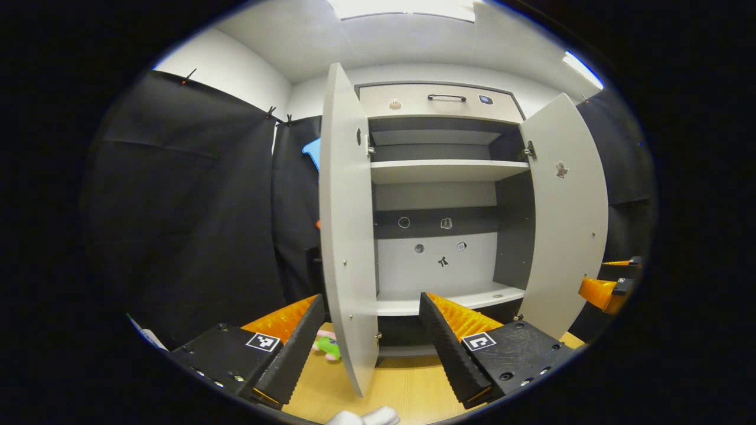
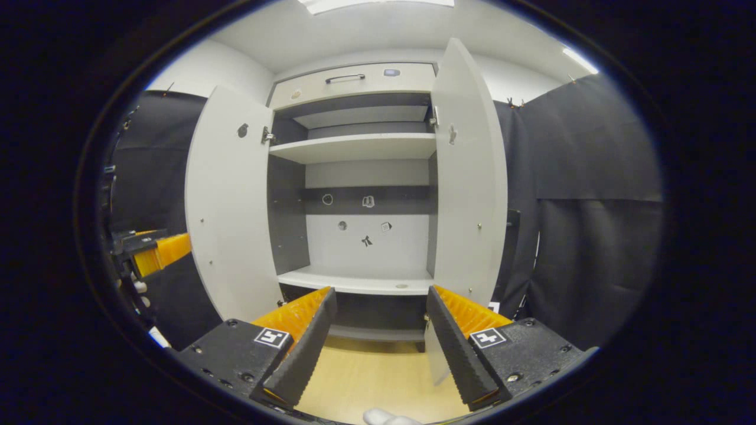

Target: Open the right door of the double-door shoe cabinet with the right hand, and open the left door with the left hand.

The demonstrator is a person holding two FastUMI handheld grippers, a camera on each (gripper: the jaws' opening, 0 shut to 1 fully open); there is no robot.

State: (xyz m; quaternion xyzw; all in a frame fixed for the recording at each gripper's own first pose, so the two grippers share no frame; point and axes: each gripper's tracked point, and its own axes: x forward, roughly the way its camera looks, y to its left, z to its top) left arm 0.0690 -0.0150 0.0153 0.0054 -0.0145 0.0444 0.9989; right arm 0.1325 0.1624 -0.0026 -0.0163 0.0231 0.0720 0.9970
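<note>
- Left gripper (image 1: 369, 339): fingers spread wide, grasping nothing; the left door (image 1: 347, 236) stands swung open, its edge between them.
- Right gripper (image 2: 381, 339): fingers spread wide, empty; the right door (image 2: 469, 189) stands open just beyond its right finger.
- Shoe cabinet (image 2: 360, 147): shelves exposed.

Black cloth (image 1: 195, 195) hangs on both sides, clipped at its top edge to white walls (image 1: 230, 71). White ceiling (image 2: 366, 29) with bright light panels (image 1: 407, 7). Light wood floor (image 2: 366, 378). Small green and pink toy (image 1: 328, 345) on floor.
</note>
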